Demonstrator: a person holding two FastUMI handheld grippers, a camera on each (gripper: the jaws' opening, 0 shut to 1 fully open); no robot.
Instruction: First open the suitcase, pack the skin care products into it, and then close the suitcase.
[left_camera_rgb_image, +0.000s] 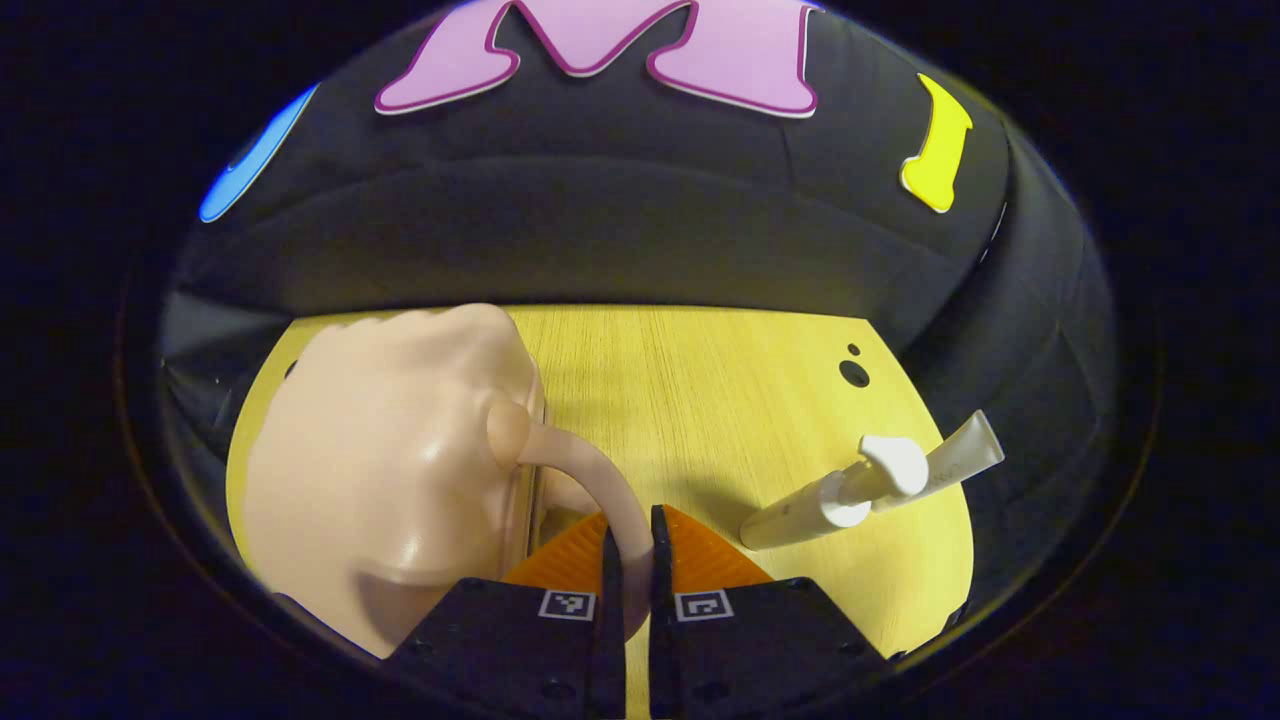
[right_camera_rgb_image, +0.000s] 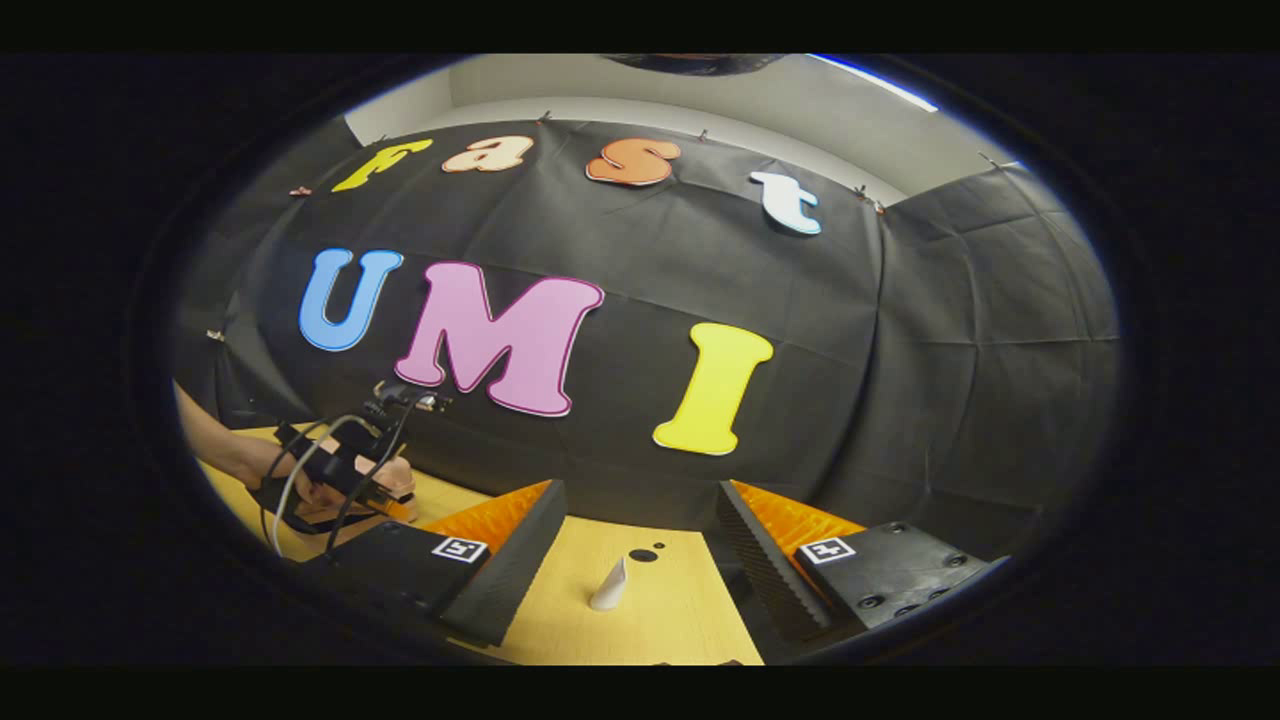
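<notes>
- Step in hand, as I judge it: open the suitcase (left_camera_rgb_image: 390, 470) by its curved handle (left_camera_rgb_image: 590, 480). Lift slowly along the handle's arc; keep it centred.
- My left fingers (left_camera_rgb_image: 630, 555) are nearly closed, pinching the handle.
- My right fingers (right_camera_rgb_image: 640, 545) are wide apart, holding nothing.
- Tubes (left_camera_rgb_image: 870, 485) lie on the worktop (left_camera_rgb_image: 700, 390) at 3 o'clock from the handle.

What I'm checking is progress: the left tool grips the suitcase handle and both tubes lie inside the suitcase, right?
No: the left gripper view shows both tubes on the table beside the suitcase. The left tool does grip the handle.
</notes>
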